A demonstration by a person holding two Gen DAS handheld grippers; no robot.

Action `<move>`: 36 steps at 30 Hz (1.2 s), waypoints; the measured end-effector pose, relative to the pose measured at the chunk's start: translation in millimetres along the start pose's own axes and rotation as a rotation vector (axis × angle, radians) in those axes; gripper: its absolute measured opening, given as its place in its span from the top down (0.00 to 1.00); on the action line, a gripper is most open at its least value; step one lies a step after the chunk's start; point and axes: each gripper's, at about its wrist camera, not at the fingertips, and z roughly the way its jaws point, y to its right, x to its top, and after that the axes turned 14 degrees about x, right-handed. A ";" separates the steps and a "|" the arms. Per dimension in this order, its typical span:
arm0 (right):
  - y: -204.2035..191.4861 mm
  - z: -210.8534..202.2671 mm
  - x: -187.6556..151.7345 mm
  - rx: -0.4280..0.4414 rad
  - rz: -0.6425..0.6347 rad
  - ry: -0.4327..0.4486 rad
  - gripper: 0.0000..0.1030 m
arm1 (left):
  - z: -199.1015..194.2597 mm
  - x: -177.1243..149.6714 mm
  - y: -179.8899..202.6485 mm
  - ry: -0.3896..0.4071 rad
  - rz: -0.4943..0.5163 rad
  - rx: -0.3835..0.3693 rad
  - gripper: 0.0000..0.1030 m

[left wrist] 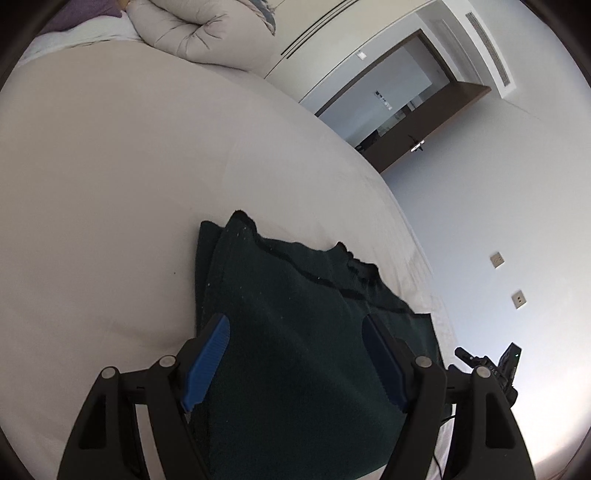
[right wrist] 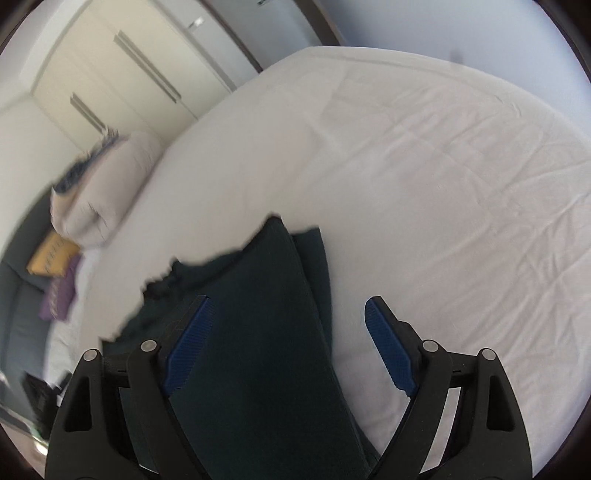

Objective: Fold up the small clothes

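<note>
A dark green knitted garment (left wrist: 295, 332) lies on a white bed (left wrist: 110, 184), partly folded, with doubled layers along its left edge. My left gripper (left wrist: 295, 328) is open, its blue pads (left wrist: 208, 362) spread above the garment's near part. In the right wrist view the same garment (right wrist: 258, 332) lies folded on the bed sheet (right wrist: 443, 184). My right gripper (right wrist: 288, 310) is open above the garment's right edge, the left pad over the cloth and the right pad (right wrist: 388, 347) over bare sheet. Neither gripper holds anything.
A puffy pale duvet (left wrist: 192, 29) is bunched at the bed's far end, also in the right wrist view (right wrist: 103, 192). Yellow and purple items (right wrist: 55, 273) lie past it. The bed edge (left wrist: 417, 258) runs near a wall with an open doorway (left wrist: 399, 110).
</note>
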 end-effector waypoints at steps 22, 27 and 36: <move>32.1 -4.3 -47.7 -0.045 -0.015 -0.074 0.69 | 4.8 -49.4 -32.8 -0.017 0.006 0.131 0.27; 19.8 -38.3 -44.7 -0.029 0.010 0.050 0.68 | -19.8 -44.5 -16.8 0.072 0.068 0.236 0.27; -39.5 17.6 -97.9 0.631 0.229 -0.169 0.66 | 9.3 -67.9 83.7 0.030 0.349 0.152 0.27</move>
